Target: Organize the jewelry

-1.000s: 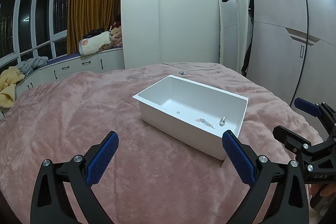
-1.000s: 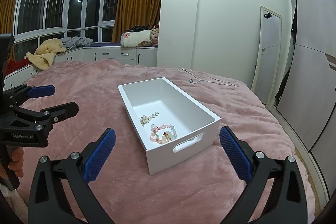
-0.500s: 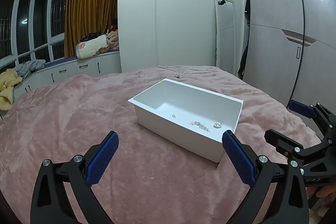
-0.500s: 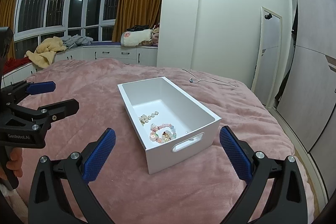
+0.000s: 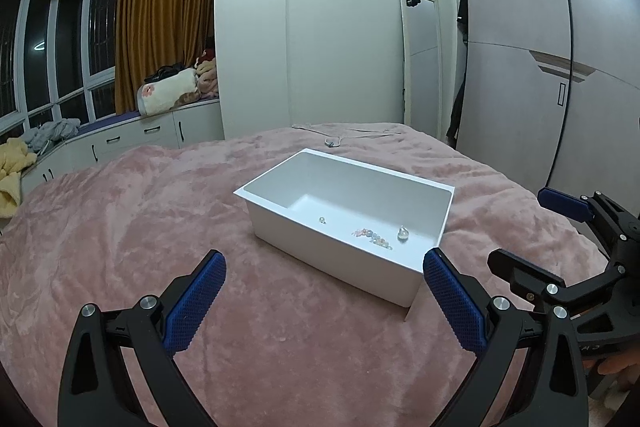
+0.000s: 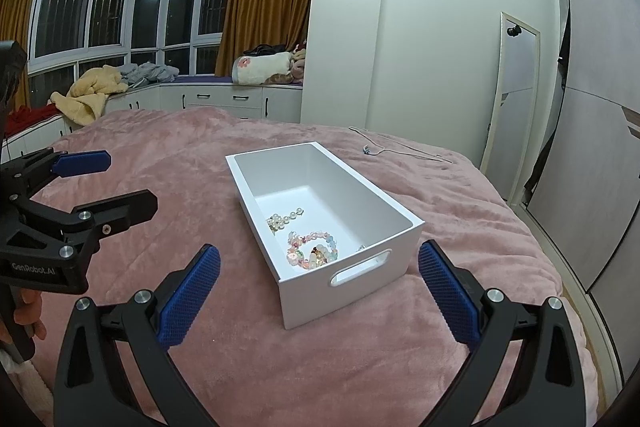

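Note:
A white rectangular box [image 5: 280,223] [image 6: 372,203] sits on the pink blanket. Inside lie a colourful bead bracelet [image 6: 314,255] [image 5: 372,237], a pearl strand [image 6: 285,219] and a small clear pendant [image 5: 403,233]. A thin silver necklace [image 6: 394,148] [image 5: 340,139] lies on the blanket beyond the box. My left gripper [image 5: 324,293] is open and empty, short of the box's long side; it also shows at the left of the right wrist view [image 6: 106,183]. My right gripper [image 6: 320,287] is open and empty, short of the box's handle end; it shows at the right of the left wrist view [image 5: 532,235].
The pink blanket [image 6: 168,155] covers the whole bed. The bed's right edge [image 6: 560,267] drops to the floor beside a wardrobe [image 5: 560,87]. A leaning mirror [image 6: 514,99] stands behind. A window bench with clothes [image 6: 120,83] runs along the far left.
My left gripper has risen and tilted up a little, so the box sits lower and smaller in its view. My right gripper has hardly moved. Both jaws stay open.

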